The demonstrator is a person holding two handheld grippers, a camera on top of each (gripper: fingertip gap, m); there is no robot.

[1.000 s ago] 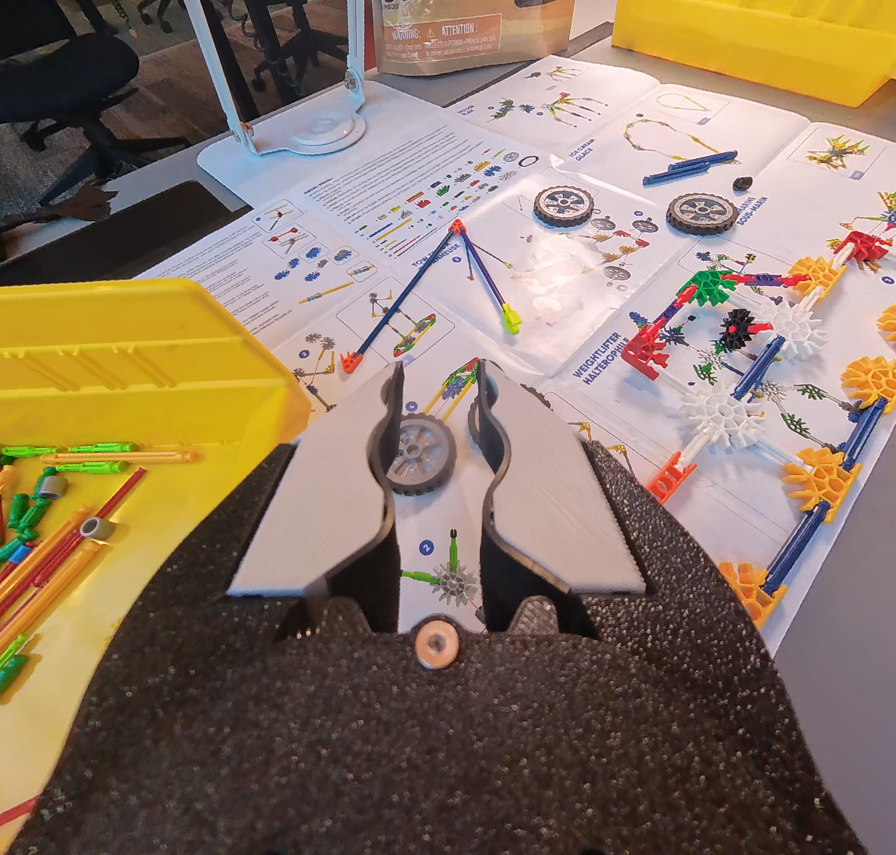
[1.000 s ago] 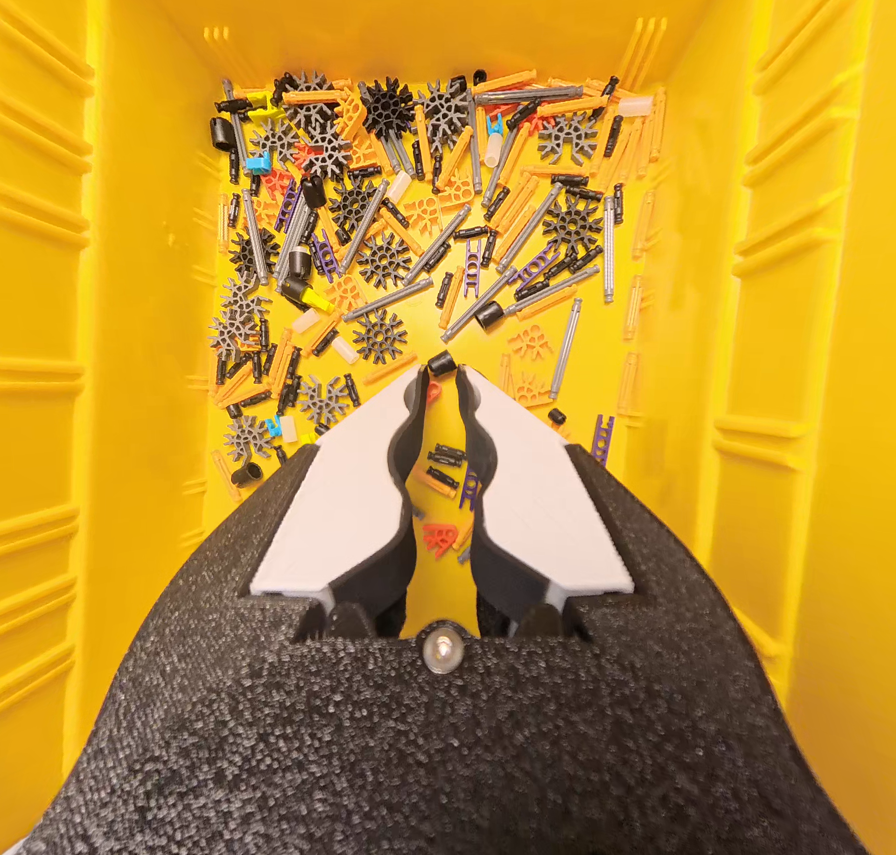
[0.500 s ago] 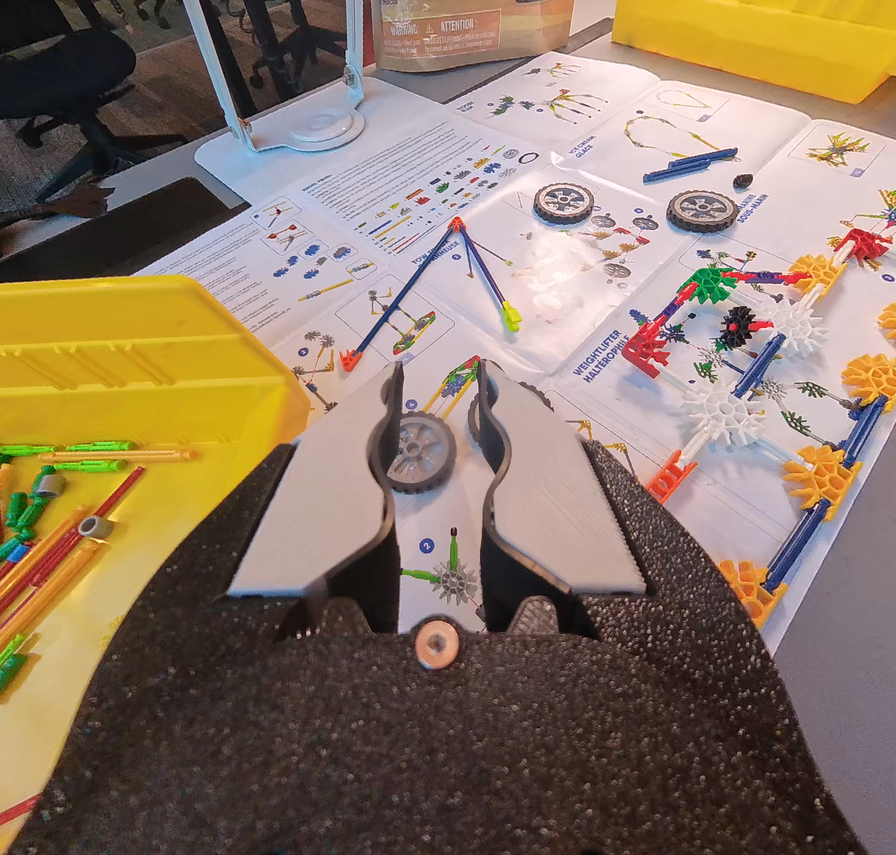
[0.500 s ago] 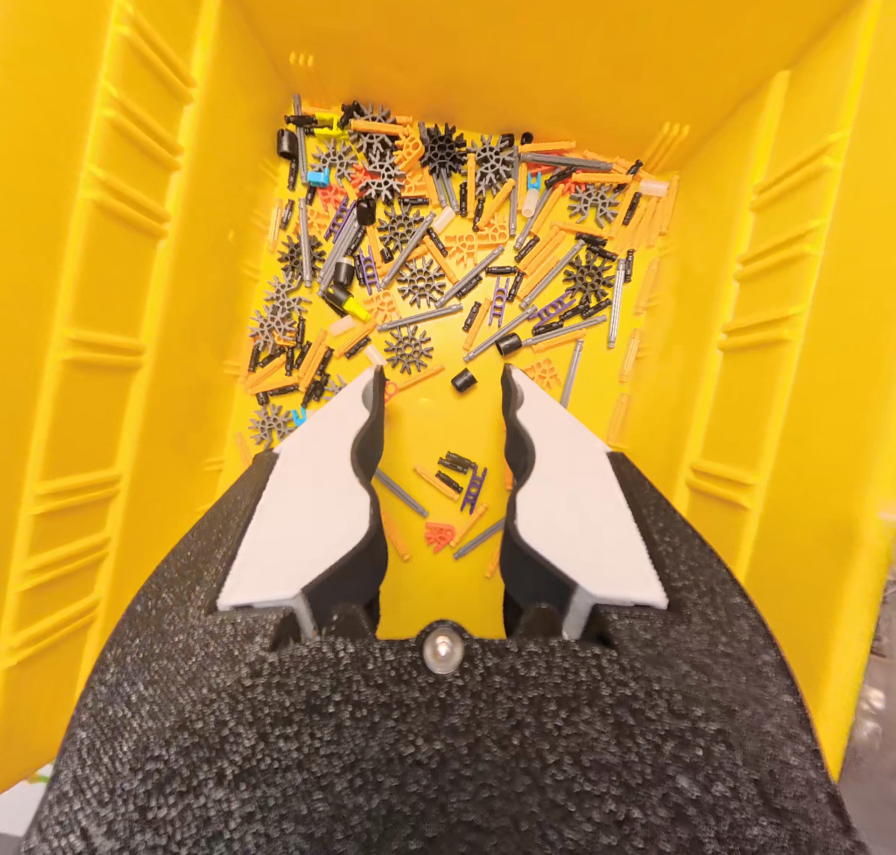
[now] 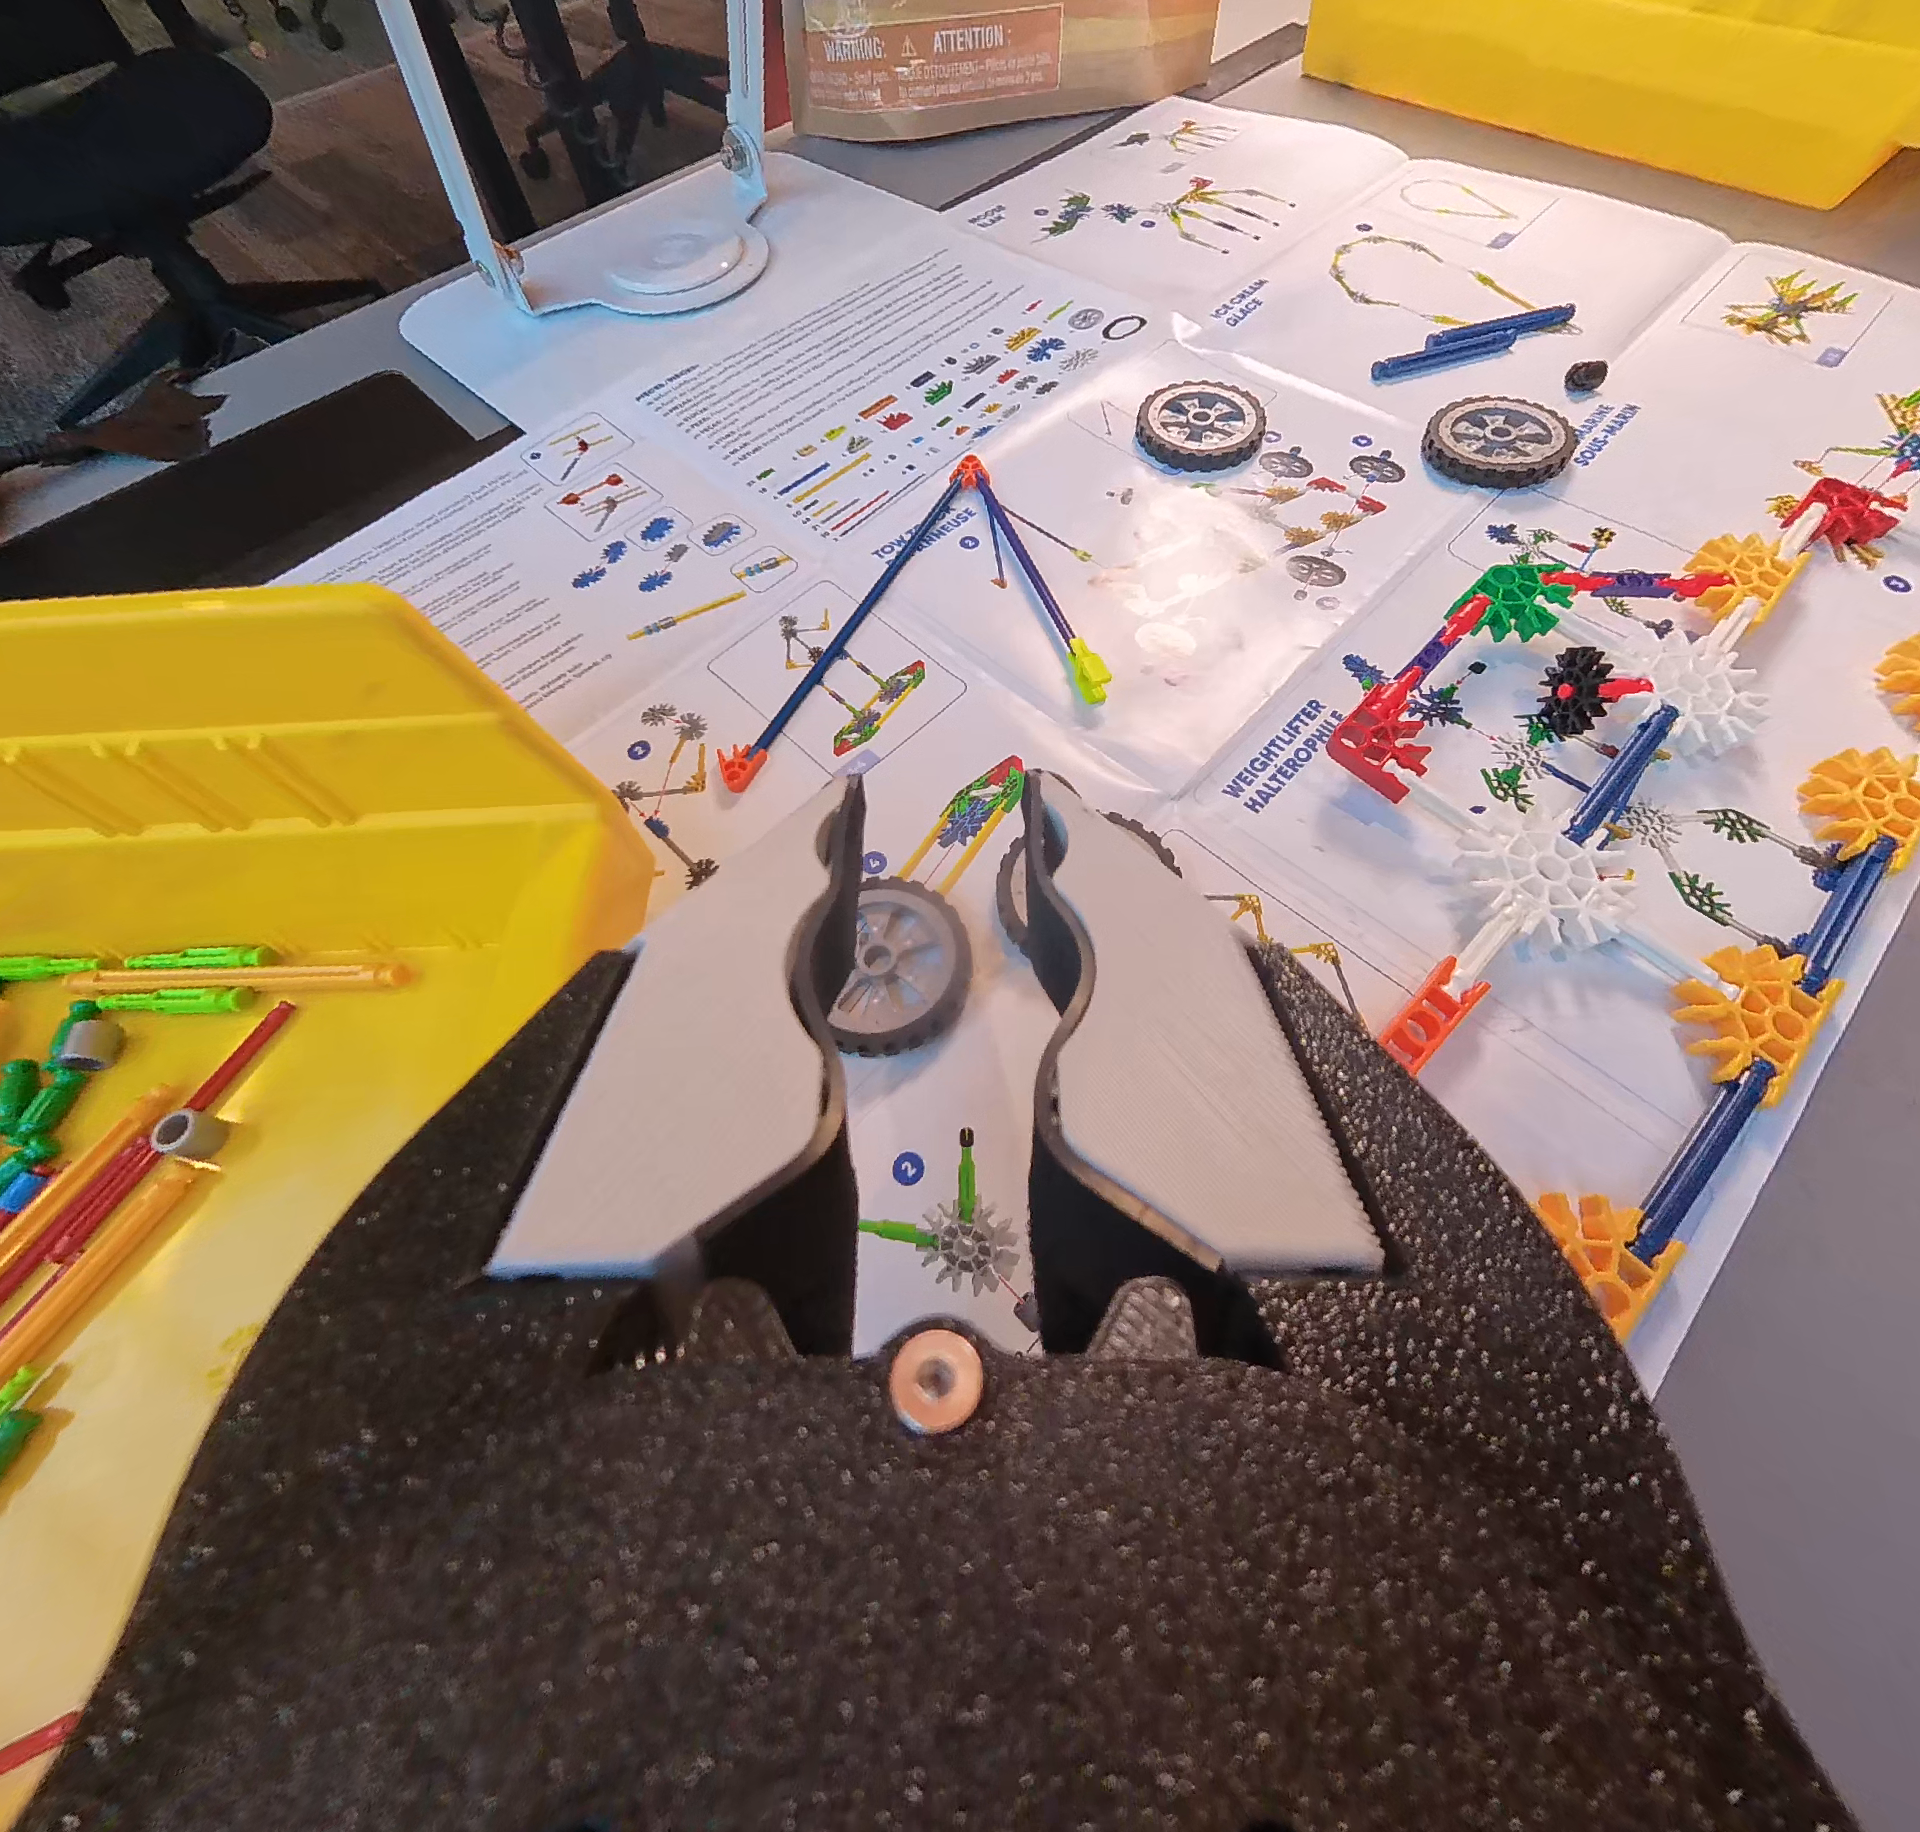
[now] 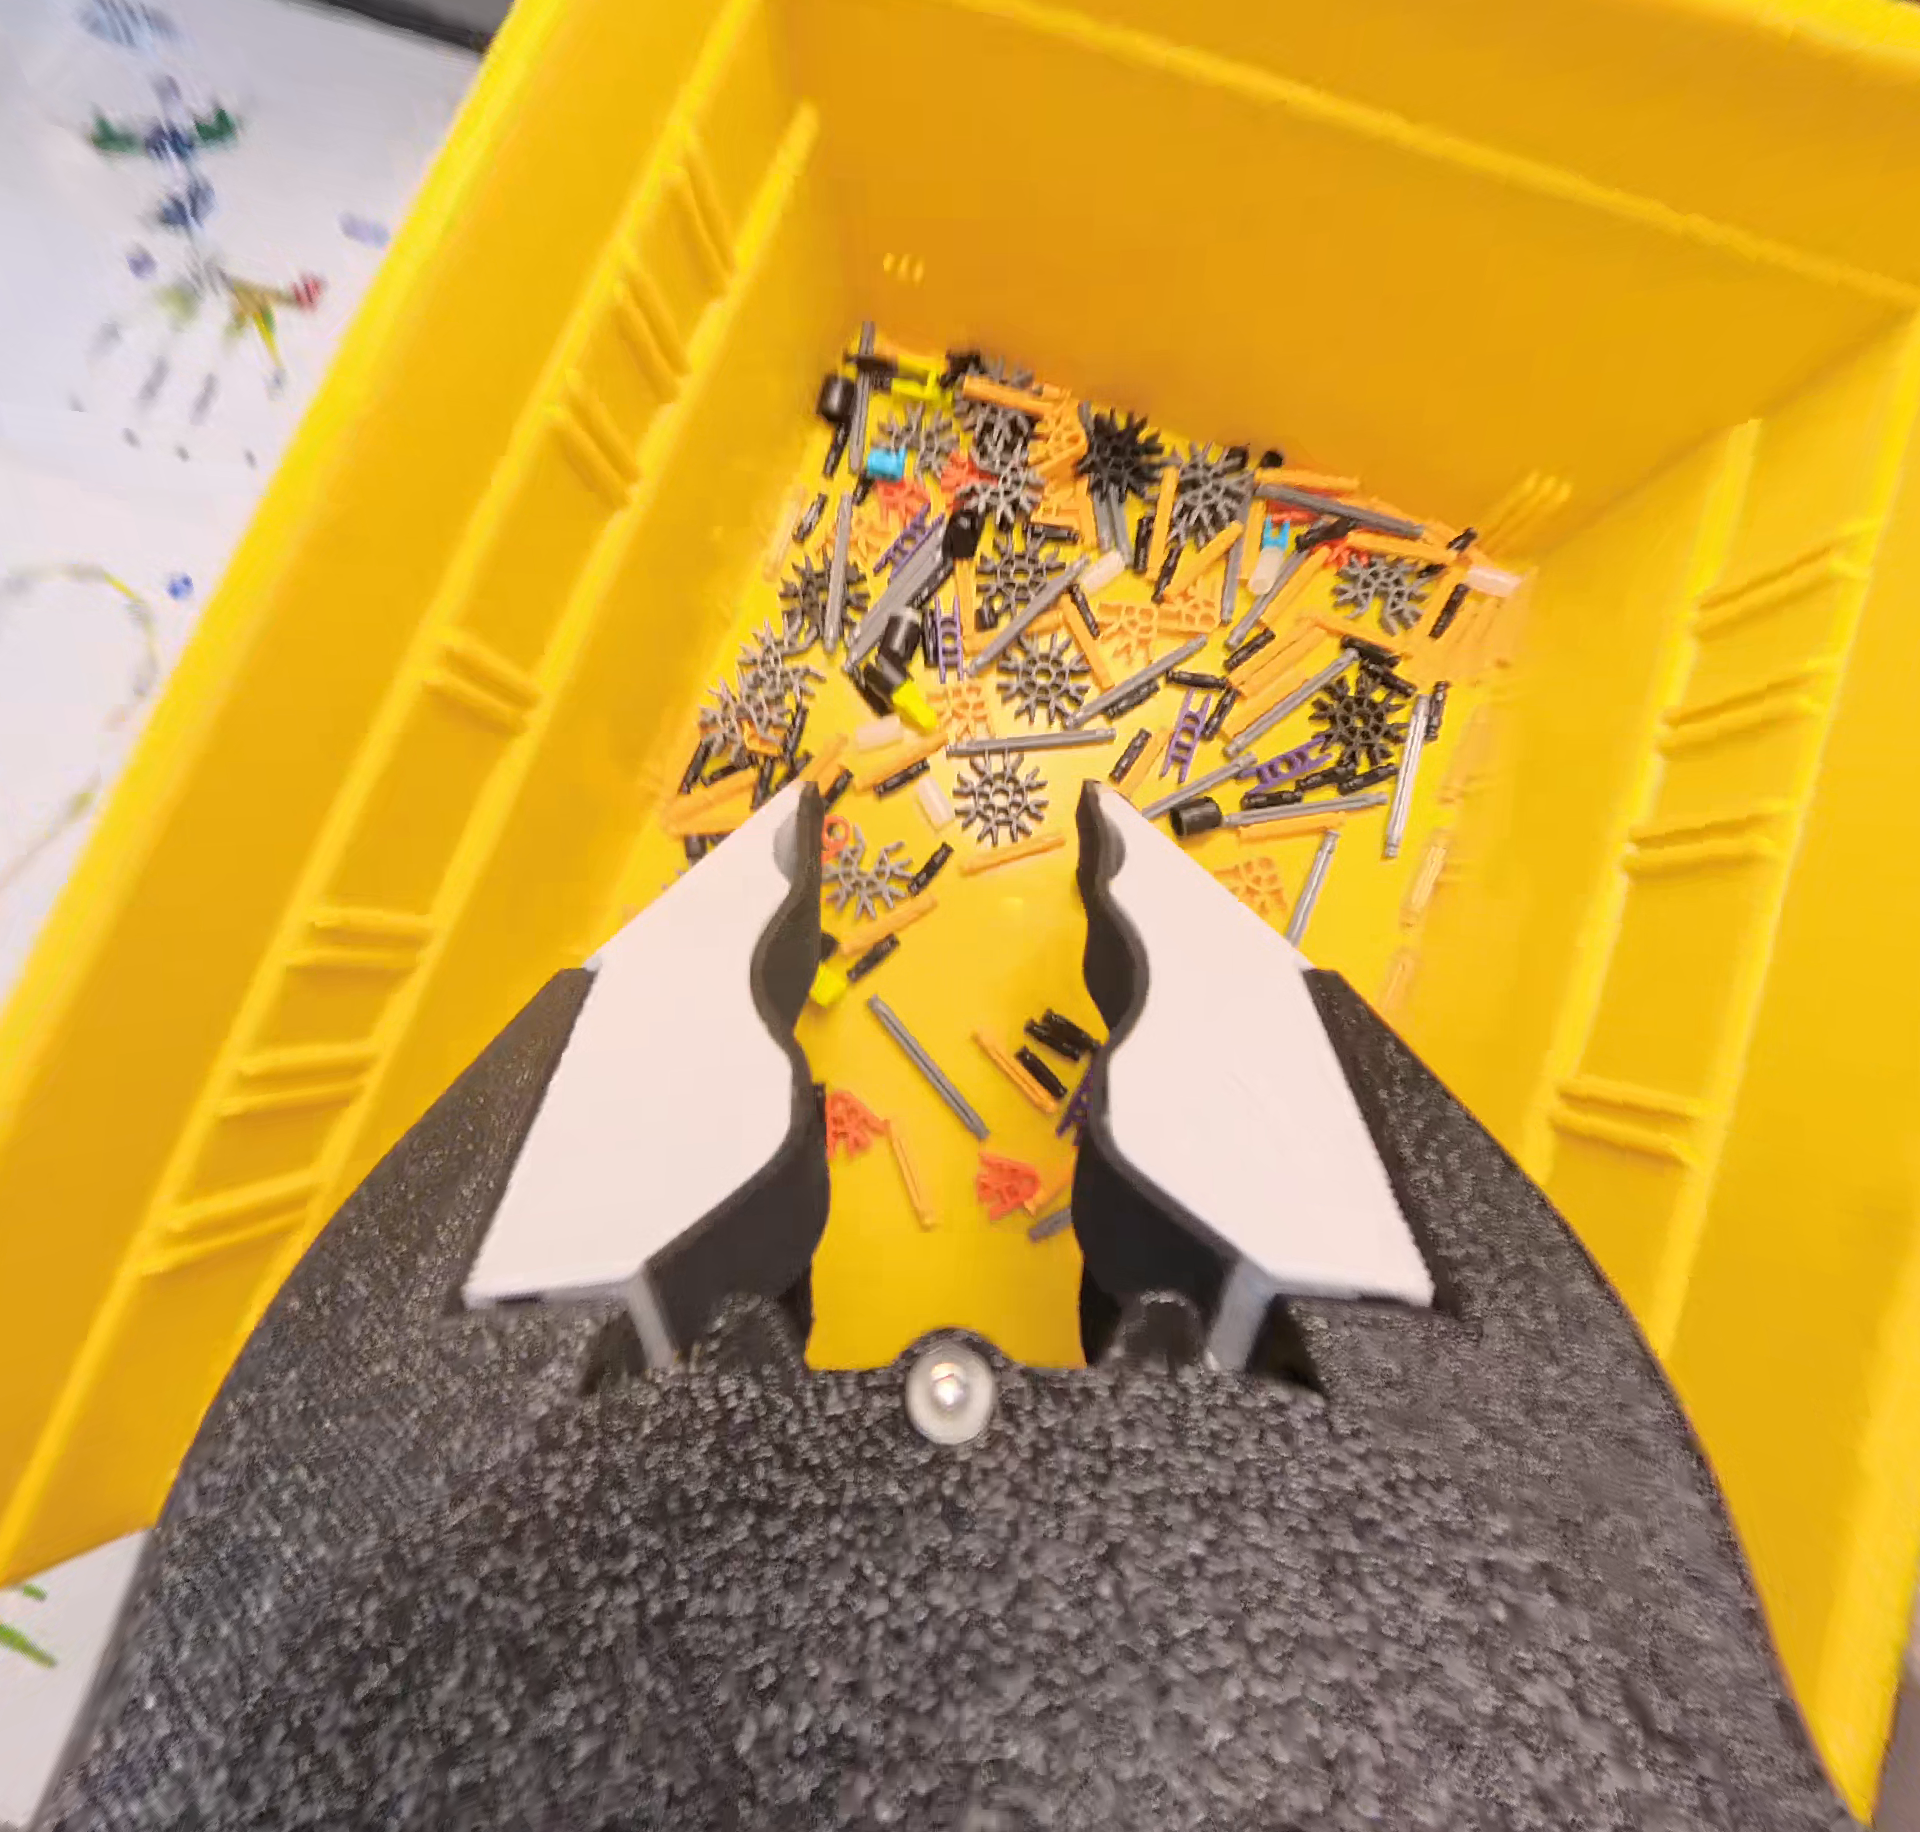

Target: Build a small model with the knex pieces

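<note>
Where printed instruction sheets (image 5: 1226, 639) cover the grey table (image 5: 1787, 1367), office chairs (image 5: 125, 151) stand behind.

**Two wrist cameras, two separate outlooks**

Left wrist view: mounted behind the left tongs (image 5: 940, 806), looking forward and steeply down along them, close over the white printed instruction sheet (image 5: 1299, 556) spread on the grey tabletop (image 5: 1787, 1419); far edge of the tabletop and office chairs seen beyond.

Right wrist view: mounted behind the right tongs (image 6: 945, 811), aimed almost straight down into a deep yellow plastic bin (image 6: 1091, 255), held high above its floor, slightly blurred. Shared ground: only a blurred strip of the same sheet at left; possibly also the bin, seen at the left view's top right.
</note>
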